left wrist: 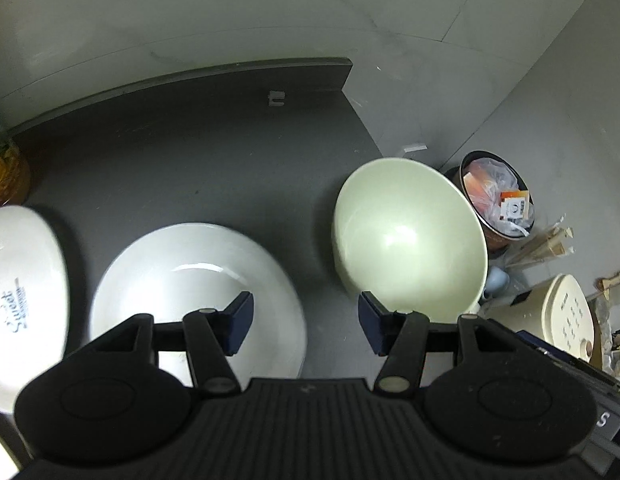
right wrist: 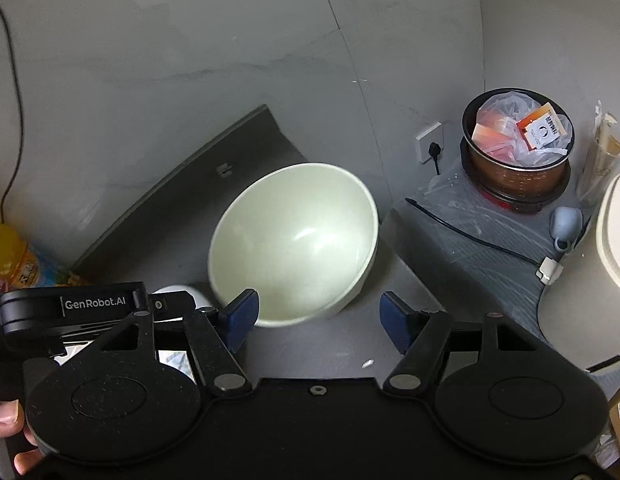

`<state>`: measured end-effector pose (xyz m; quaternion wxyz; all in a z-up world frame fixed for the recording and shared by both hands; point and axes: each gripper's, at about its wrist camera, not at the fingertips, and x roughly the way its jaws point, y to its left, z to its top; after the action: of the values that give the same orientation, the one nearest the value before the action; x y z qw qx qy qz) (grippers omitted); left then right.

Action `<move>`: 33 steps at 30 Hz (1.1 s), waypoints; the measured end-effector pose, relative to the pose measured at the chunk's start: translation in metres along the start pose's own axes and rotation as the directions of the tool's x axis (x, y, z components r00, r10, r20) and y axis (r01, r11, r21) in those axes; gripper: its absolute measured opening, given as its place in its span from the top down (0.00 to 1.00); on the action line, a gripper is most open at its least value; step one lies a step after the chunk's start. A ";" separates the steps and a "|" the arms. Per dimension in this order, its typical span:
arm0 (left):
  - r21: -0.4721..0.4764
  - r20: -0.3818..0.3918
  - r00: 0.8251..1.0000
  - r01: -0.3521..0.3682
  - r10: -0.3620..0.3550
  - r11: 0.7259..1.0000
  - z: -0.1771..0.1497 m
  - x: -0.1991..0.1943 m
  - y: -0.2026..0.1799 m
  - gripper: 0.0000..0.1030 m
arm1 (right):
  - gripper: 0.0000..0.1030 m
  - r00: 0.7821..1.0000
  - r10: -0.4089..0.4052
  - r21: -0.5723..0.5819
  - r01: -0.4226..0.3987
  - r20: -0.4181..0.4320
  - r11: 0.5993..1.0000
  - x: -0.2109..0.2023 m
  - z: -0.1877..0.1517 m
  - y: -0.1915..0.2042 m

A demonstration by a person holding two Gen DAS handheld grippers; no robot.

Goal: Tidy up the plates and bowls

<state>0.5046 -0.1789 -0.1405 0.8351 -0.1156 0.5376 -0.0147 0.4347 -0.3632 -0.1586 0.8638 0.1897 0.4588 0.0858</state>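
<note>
Left wrist view: left gripper (left wrist: 306,326) hangs over the dark grey worktop (left wrist: 182,168), jaws half apart with nothing between them. They straddle bare surface between the shallow white ceramic bowl (left wrist: 198,284) and the pale green glazed bowl (left wrist: 406,236). A white dish printed "Sweet" (left wrist: 22,292) sits beyond the white bowl, on the side away from the green one. Risk, as I judge it: coming down here, one jaw strikes the white bowl's rim and skids it into the printed dish. The green bowl stands near the worktop's edge, with a lined waste bin (left wrist: 498,196) showing just past it; a sideways knock could tip it off.

Right wrist view: right gripper (right wrist: 318,320) likewise half open and empty, the left jaw tip just at the green bowl's (right wrist: 294,240) near rim. The left gripper's body (right wrist: 70,308) is close beside the green bowl; both reaching for it could collide. Smooth glaze may slip from a rim pinch.
</note>
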 end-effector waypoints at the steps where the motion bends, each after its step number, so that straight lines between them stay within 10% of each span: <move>1: -0.005 -0.003 1.000 0.001 -0.001 1.000 0.003 0.003 -0.001 0.46 | 0.35 1.000 -0.002 0.002 0.002 -0.003 1.000 0.004 0.002 -0.002; 19: -0.064 -0.027 0.999 -0.042 0.041 0.997 0.033 0.060 -0.016 0.50 | 0.55 0.996 0.020 0.083 -0.013 -0.084 0.997 0.059 0.020 -0.024; 27: -0.101 -0.048 0.999 -0.025 0.021 0.995 0.030 0.076 -0.014 0.78 | 0.81 0.993 -0.040 0.071 0.049 -0.114 0.996 0.076 0.018 -0.022; 33: -0.124 -0.073 0.997 -0.018 0.009 0.992 0.023 0.082 -0.013 0.94 | 0.82 0.992 -0.027 0.075 0.037 -0.127 0.996 0.071 0.014 -0.024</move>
<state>0.5615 -0.2000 -0.2019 0.8064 -0.1634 0.5679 0.0202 0.4856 -0.3659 -0.2151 0.8264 0.2099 0.5183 0.0658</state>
